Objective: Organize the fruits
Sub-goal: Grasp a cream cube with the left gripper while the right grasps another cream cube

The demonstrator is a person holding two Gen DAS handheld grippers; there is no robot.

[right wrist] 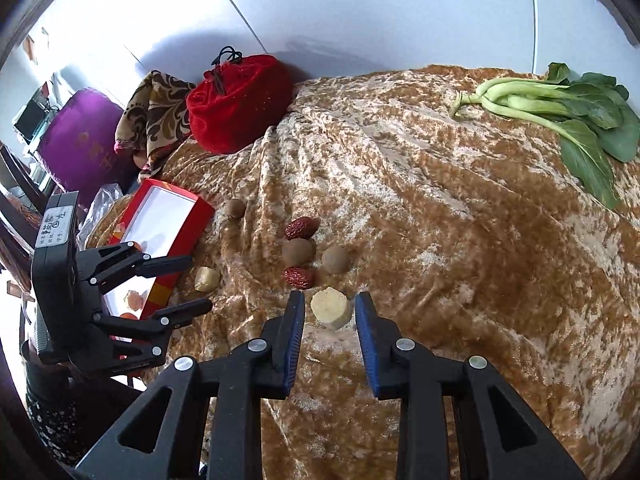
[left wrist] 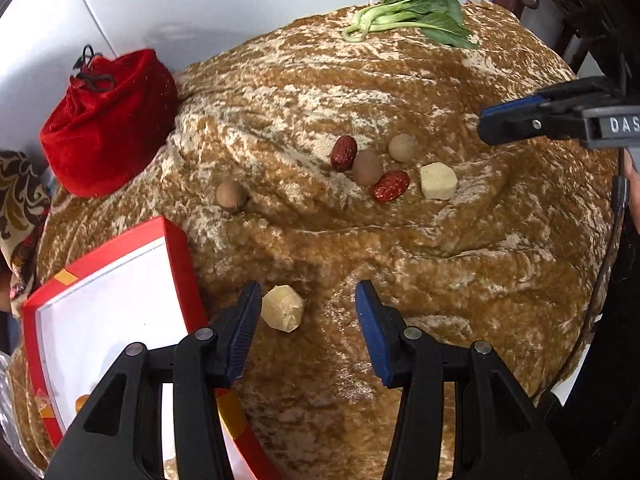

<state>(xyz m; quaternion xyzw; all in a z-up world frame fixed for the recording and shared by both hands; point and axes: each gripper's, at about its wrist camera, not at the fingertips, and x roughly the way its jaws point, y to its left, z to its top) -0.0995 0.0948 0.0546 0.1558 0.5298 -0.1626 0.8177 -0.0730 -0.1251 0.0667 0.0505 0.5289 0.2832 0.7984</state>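
Two pale yellow chunks lie on the golden-brown cloth [left wrist: 440, 280]. The near chunk [left wrist: 282, 314] sits between the fingers of my open left gripper [left wrist: 306, 300], close to the left pad, beside the red box [left wrist: 180, 256]. The other chunk [right wrist: 331, 307] rests just past the tips of my right gripper [right wrist: 329, 302], whose jaws stand a little apart, clear of it on both sides. Two red dates [right wrist: 302, 227] [right wrist: 298, 277] and two brown round fruits [right wrist: 298, 251] [right wrist: 335, 259] cluster behind it. A third brown fruit [right wrist: 235, 209] lies alone near the box [right wrist: 164, 216].
A red velvet pouch [left wrist: 108, 120] sits at the back left against the white wall. A leafy green vegetable [right wrist: 560, 112] lies at the far edge. The white-lined box holds a few orange pieces [right wrist: 134, 300]. Patterned fabric [right wrist: 160, 112] and a purple cushion [right wrist: 80, 140] lie off to the left.
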